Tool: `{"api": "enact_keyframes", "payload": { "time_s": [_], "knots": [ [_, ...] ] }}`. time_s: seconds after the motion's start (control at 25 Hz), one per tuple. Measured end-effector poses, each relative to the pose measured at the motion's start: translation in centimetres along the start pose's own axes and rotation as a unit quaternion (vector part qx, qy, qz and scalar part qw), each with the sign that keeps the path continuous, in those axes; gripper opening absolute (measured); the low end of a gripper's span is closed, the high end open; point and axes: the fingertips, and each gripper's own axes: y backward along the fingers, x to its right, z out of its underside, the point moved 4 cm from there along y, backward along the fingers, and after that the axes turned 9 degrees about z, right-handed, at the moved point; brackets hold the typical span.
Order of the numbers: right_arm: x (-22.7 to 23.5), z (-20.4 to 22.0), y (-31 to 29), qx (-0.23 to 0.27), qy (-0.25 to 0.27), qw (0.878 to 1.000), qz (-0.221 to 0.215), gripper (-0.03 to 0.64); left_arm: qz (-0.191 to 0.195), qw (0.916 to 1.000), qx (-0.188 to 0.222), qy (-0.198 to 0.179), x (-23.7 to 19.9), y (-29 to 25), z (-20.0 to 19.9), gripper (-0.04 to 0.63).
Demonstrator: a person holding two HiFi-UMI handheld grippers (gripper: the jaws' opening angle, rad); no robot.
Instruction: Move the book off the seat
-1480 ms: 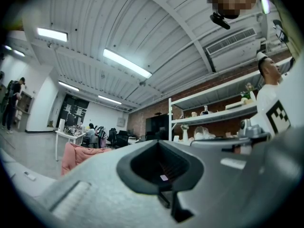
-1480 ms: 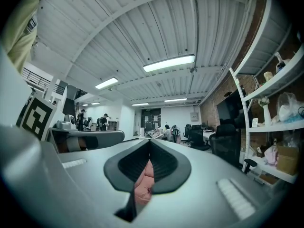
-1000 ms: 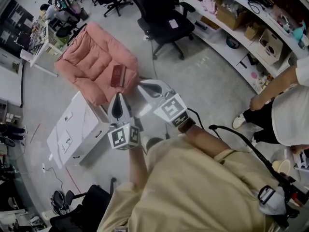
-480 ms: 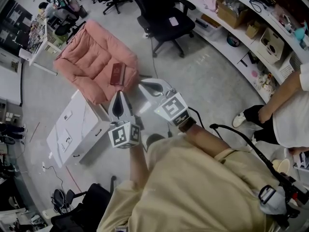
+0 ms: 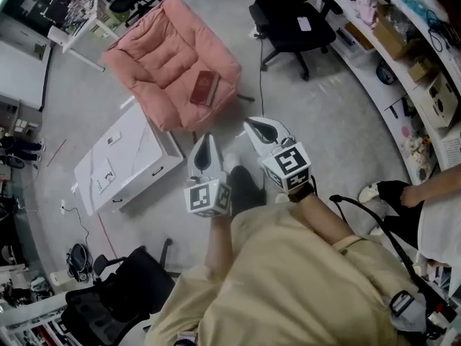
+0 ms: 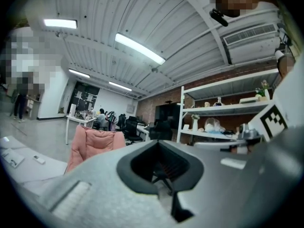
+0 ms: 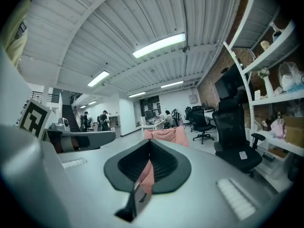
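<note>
A dark red book [image 5: 204, 87] lies on the seat of a pink padded armchair [image 5: 166, 56] at the upper left of the head view. My left gripper [image 5: 206, 140] and right gripper [image 5: 253, 124] hang side by side above the floor, short of the chair's front edge, both shut with nothing in them. In the left gripper view the pink armchair [image 6: 93, 142] stands ahead past the left gripper [image 6: 159, 144]. The right gripper [image 7: 149, 144] points at the pink armchair [image 7: 166, 136] too; the book is hidden there.
A white low table [image 5: 122, 164] stands left of the grippers beside the chair. A black office chair [image 5: 292, 24] with a phone on its seat is at the upper right. Cluttered shelves [image 5: 403, 42] line the right side. A person's arm and legs [image 5: 425, 200] are at the right edge.
The head view has shifted: the armchair and book now sit higher and further right in the picture. Both grippers stay shut and keep their side-by-side stance.
</note>
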Motion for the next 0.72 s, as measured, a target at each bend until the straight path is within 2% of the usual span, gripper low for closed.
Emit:
{"api": "enact_keyframes", "payload": {
  "time_s": [0.2, 0.4, 0.56, 0.72],
  "knots": [
    [-0.3, 1.9, -7.7, -0.043, -0.018, 0.999, 0.001, 0.006, -0.004, 0.9995, -0.023, 0.022, -7.9, -3.1, 1.0, 0.003],
    [-1.3, 3.0, -18.1, -0.095, -0.035, 0.995, -0.017, 0.011, -0.003, 0.9987, -0.037, 0.036, -18.0, -7.6, 1.0, 0.003],
    [-2.2, 3.5, -25.9, -0.136, -0.045, 0.990, -0.021, 0.032, -0.003, 0.9966, -0.067, 0.048, -25.4, -10.5, 1.3, 0.003],
    [-1.8, 4.7, -32.6, -0.157, -0.107, 0.982, -0.005, 0.048, 0.014, 0.9932, -0.097, 0.063, -31.6, -13.2, 2.3, 0.004]
  ]
}}
